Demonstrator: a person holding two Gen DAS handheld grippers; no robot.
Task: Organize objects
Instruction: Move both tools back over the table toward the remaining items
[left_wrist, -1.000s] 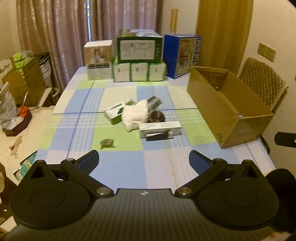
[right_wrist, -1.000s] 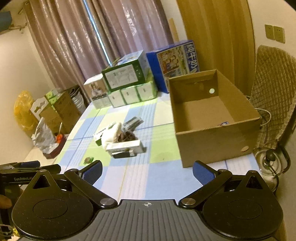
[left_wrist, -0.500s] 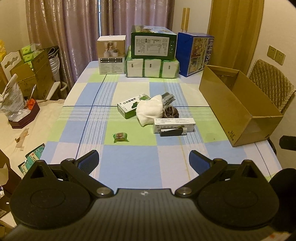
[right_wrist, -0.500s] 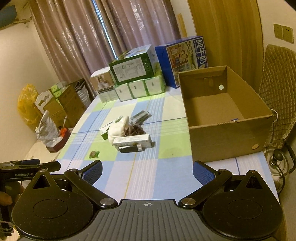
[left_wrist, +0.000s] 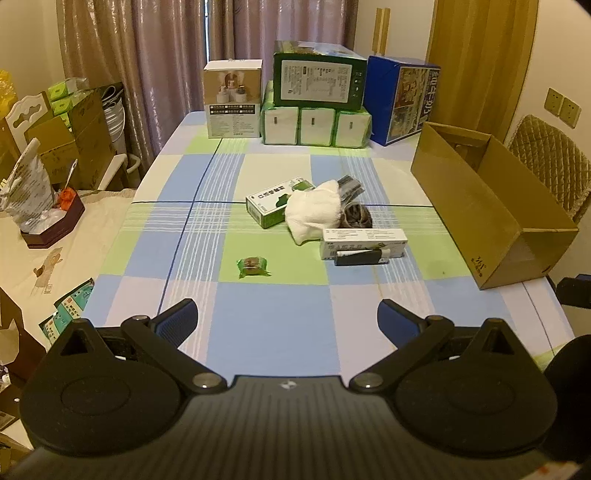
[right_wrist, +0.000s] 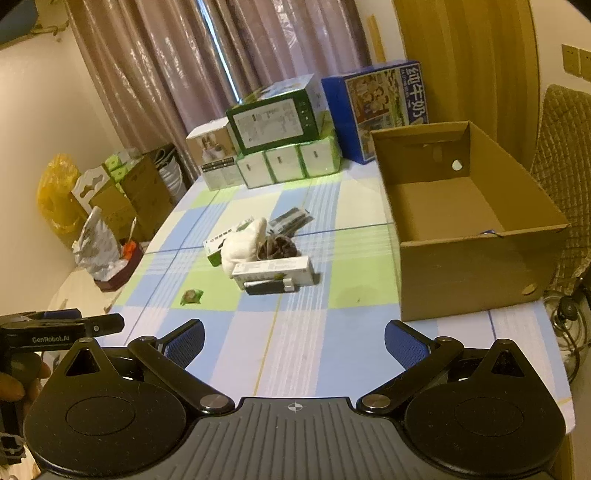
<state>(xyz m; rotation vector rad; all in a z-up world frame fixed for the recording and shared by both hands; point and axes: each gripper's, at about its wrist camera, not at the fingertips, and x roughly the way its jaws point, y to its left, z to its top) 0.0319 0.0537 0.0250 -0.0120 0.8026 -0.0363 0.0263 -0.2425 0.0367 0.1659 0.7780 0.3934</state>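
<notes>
Nothing sorted yet: cardboard box empty, loose items all out on the tabletop.

Both left tongs and right tongs spread wide and holding nothing, hovering over the near edge. Clustered mid-tabletop: green-and-white carton, white cloth bundle partly over it, dark packet behind, brown tangled lump beside the cloth, long white carton with a black flat item touching its front. Small green wrapped snack lying apart, nearer the left edge. Box along the right edge, open-topped, seemingly the destination. By this reading, every pick and drop remains.
</notes>
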